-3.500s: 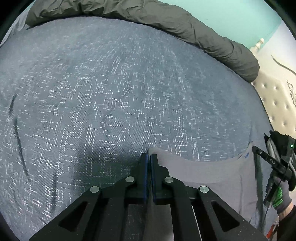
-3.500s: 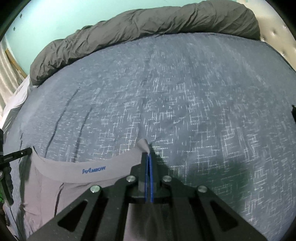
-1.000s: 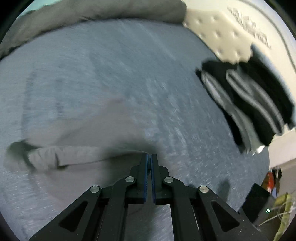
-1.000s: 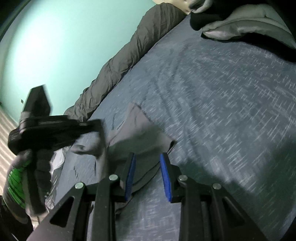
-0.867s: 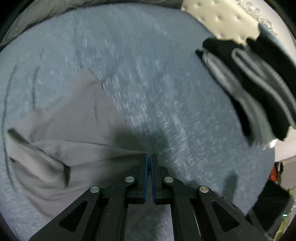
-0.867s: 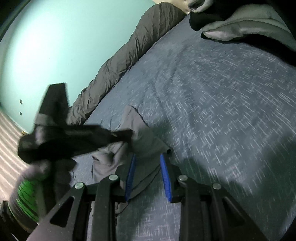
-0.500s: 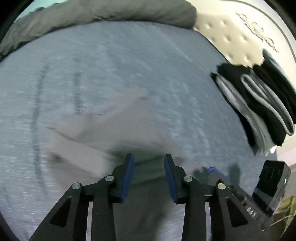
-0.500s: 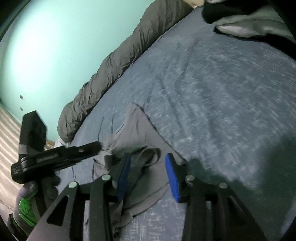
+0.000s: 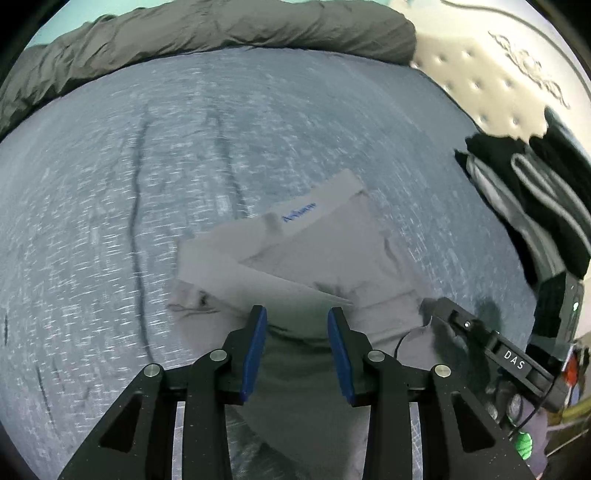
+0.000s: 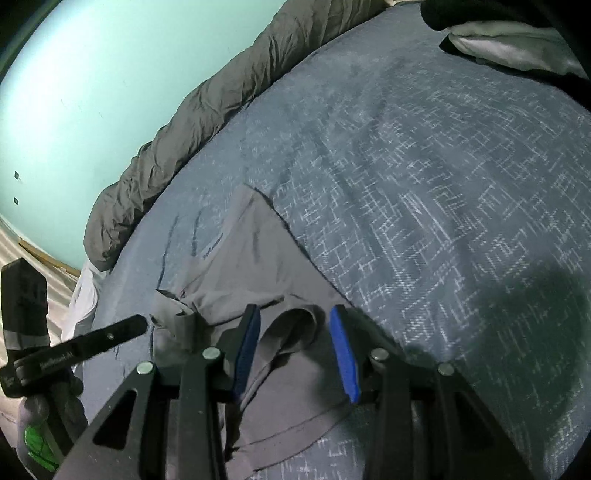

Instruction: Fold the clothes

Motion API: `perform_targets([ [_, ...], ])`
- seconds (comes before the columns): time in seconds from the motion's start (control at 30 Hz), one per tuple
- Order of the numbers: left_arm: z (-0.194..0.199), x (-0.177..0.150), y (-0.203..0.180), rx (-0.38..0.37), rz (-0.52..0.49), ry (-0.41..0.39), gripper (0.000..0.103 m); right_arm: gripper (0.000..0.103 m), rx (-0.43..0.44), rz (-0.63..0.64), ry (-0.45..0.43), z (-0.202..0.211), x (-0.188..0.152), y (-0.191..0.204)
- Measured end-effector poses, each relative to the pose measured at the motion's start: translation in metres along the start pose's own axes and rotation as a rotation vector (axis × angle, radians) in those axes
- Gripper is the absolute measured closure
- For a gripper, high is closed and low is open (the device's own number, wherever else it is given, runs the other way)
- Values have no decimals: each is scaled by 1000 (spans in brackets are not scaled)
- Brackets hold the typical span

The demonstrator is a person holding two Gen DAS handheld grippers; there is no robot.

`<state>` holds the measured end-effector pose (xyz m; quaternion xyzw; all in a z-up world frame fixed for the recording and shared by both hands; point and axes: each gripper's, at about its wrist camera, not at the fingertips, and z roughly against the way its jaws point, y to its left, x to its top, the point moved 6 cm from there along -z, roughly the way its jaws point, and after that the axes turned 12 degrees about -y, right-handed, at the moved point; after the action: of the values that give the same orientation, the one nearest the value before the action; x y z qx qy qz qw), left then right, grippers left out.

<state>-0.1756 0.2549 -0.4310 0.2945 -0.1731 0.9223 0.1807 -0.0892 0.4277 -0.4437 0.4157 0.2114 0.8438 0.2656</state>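
Nearby, folded clothes stack [image 9: 532,206], perhaps touching tufted headboard [image 9: 491,70].

wall: plain turquoise [image 10: 85,85], far beyond the tongs | bed: blue-grey sheet [image 10: 424,177] with white crosshatch pattern, creased | duvet: dark grey [image 9: 221,33], bunched along the bed's far edge | headboard: cream, tufted [image 9: 476,74], ahead to the right | light: dim, shadows nearby

Your grey underwear [image 9: 317,254] is smooth, matt knit cloth; the bed [image 9: 110,192] cover is a rougher flecked weave. Your left gripper [image 9: 295,317] is matt black plastic with blue pads [image 9: 255,343] and shiny metal screws.
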Motion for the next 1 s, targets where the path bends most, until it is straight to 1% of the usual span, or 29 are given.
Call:
perform_targets([
  [0.07,-10,-3,-8,5,-14,10,66,65,-9,14,10,-2,-2,1],
  [0.1,-14,-5,-13,11,-25,12,66,71,-15,19,13,-4,-3,2],
  [0.13,-16,-6,-16,18,-34,13,66,81,-21,22,15,-4,-3,1],
  [0.2,-21,-10,-23,26,-51,17,66,90,-28,20,18,-3,-4,-3],
  [0.33,-28,-15,-28,44,-61,28,66,100,-16,25,25,-6,-6,-3],
  [0.43,-26,-15,-33,51,-72,14,66,102,-7,26,23,-7,-7,-1],
  [0.57,-33,-14,-31,71,-76,25,67,102,0,19,21,-6,-7,-1],
  [0.7,-38,-14,-29,88,-85,35,86,102,7,22,18,-6,-8,1],
  [0.77,-40,-15,-29,88,-90,42,91,102,9,19,18,-6,-8,0],
  [0.8,-40,-14,-28,88,-87,42,96,102,10,18,17,-6,-8,0],
  [0.9,-38,-12,-26,87,-74,32,98,102,15,18,15,-5,-7,1],
  [1.0,-27,-5,-24,73,-54,3,98,102,23,18,9,0,-5,1],
])
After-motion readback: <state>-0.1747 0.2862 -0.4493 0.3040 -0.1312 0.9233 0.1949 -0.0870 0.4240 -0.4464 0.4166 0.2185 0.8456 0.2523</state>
